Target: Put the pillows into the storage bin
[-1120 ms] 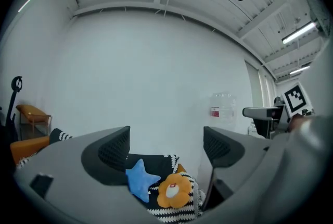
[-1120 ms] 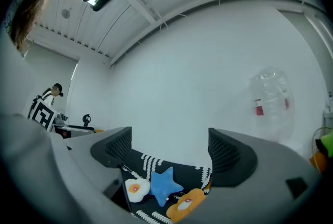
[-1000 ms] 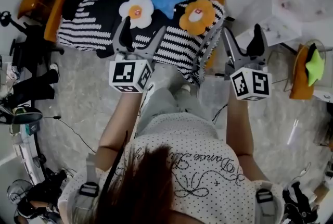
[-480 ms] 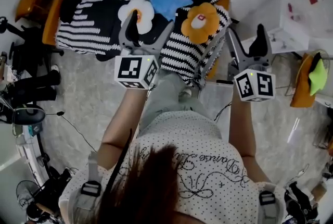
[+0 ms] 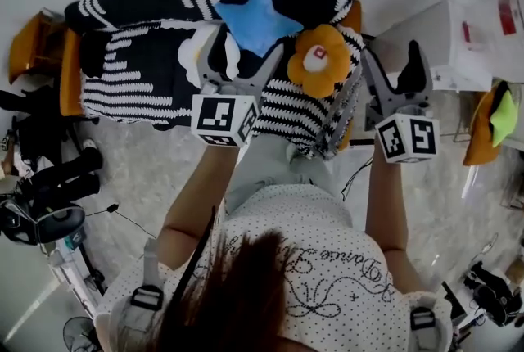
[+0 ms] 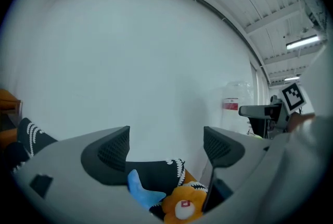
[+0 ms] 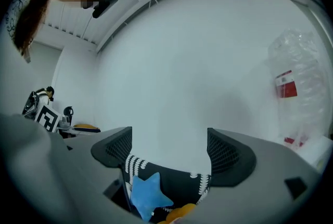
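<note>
I hold my left claw (image 5: 240, 43) and right claw (image 5: 390, 56) spread and empty above the sofa (image 5: 131, 72), ready to descend. The pillows lie there: star (image 5: 255, 19), orange flower (image 5: 319, 58), white flower (image 5: 190, 56).

- White flower pillow (image 5: 188, 56), head view, upper centre: middle hidden behind the left gripper (image 5: 244, 43); only petals show.
- Blue star pillow (image 6: 139, 193), left gripper view, bottom: lower points cut off by the gripper's body.
- Orange flower pillow (image 7: 179, 212), right gripper view, bottom edge: a sliver only.
- Orange seat (image 5: 70, 68), head view, upper left: mostly covered by the striped blanket (image 5: 139, 72).
- Orange container (image 5: 479, 133), right edge: cut off, kind unclear.
- Red label (image 7: 285, 85), right gripper view, right: print too small to read.
</note>
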A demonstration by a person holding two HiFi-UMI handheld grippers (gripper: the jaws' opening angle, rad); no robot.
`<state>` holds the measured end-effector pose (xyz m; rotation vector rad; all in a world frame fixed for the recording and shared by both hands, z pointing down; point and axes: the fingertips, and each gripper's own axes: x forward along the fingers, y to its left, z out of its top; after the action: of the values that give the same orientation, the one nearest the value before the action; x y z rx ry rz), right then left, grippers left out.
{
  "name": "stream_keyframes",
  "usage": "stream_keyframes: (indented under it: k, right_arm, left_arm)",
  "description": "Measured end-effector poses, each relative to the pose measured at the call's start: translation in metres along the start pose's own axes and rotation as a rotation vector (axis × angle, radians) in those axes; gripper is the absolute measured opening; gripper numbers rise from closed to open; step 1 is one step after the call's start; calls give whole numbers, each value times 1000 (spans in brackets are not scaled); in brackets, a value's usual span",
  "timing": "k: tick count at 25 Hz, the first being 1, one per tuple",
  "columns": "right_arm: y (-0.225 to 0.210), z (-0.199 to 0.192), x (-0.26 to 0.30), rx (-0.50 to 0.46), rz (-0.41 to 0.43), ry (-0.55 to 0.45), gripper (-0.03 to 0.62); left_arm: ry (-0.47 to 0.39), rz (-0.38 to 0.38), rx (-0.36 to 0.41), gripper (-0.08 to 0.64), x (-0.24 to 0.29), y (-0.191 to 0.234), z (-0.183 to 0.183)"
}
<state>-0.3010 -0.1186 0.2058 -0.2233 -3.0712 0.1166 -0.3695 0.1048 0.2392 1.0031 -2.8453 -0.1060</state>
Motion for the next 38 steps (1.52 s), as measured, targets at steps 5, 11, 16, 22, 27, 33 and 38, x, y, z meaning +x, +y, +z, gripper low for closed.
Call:
stream_keyframes:
  k: [5,11,16,22,27,33,38]
  right_arm:
    - [-21,-37,37,82,-88,61,431]
    - [-43,-86,72,96,-100,131,464]
    - [-57,-152,91,150,-67,210,488]
    - [-62,-247,107,252,-29,268,491]
    - [-99,-335,103,257,-90,350,491]
    - [-124,-423,95,291,-138,479,482]
    - [-126,-473,84,362,-178,559,445]
  left_arm:
    - [52,-15,-29,448,40,31,-31]
    - [122,-3,-57,459,75,47,-73]
    - [167,24,-79,463,105,48,-120]
    - [168,33,-123,462,129,47,-184]
    - [183,61,-157,462,146,38,-252]
    - [274,76,-144,462,148,36,-318]
    - [322,77,-143,462,140,31,-351]
